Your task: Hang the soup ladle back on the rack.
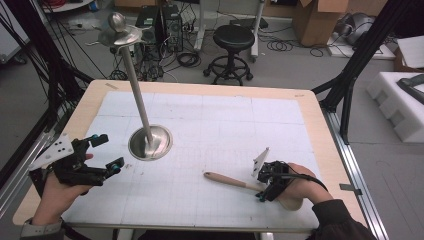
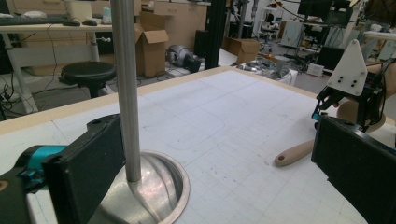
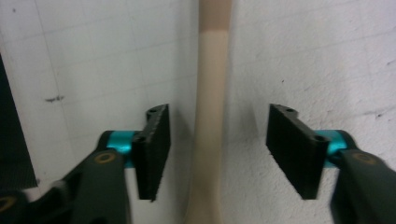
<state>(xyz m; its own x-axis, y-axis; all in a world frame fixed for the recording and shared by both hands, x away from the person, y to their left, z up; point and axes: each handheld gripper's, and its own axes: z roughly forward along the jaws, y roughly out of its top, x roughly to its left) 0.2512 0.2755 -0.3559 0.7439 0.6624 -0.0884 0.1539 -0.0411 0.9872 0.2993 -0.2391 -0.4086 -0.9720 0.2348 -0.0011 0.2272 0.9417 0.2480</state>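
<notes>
Wooden spoon (image 1: 235,181), pale, with a long round handle, is lying flat on the white gridded mat covering the light wood-edged tabletop (image 1: 200,90), toward the near right side, and we are seeing its handle pointing left toward the middle while its bowl end is tucked under the person's right hand (image 1: 300,187). We are watching the right tongs (image 1: 264,189) hanging directly over that handle with their black jaws spread wide; in the right gripper view the handle (image 3: 208,116) is running straight up between the two pads, with a clear gap on either side, so nothing is being pinched. We are also noting the left tongs (image 1: 107,152), held in the person's left hand (image 1: 55,192) at the near left of the tabletop, standing wide apart and holding nothing. Just beyond them a polished steel stand (image 1: 150,142), with a round dished base and a tall thin pole, is rising from the mat; in the left gripper view its pole (image 2: 126,88) is standing just beside the left pad. We are seeing a black round stool (image 1: 232,37) sitting on the floor beyond the tabletop's far edge.
</notes>
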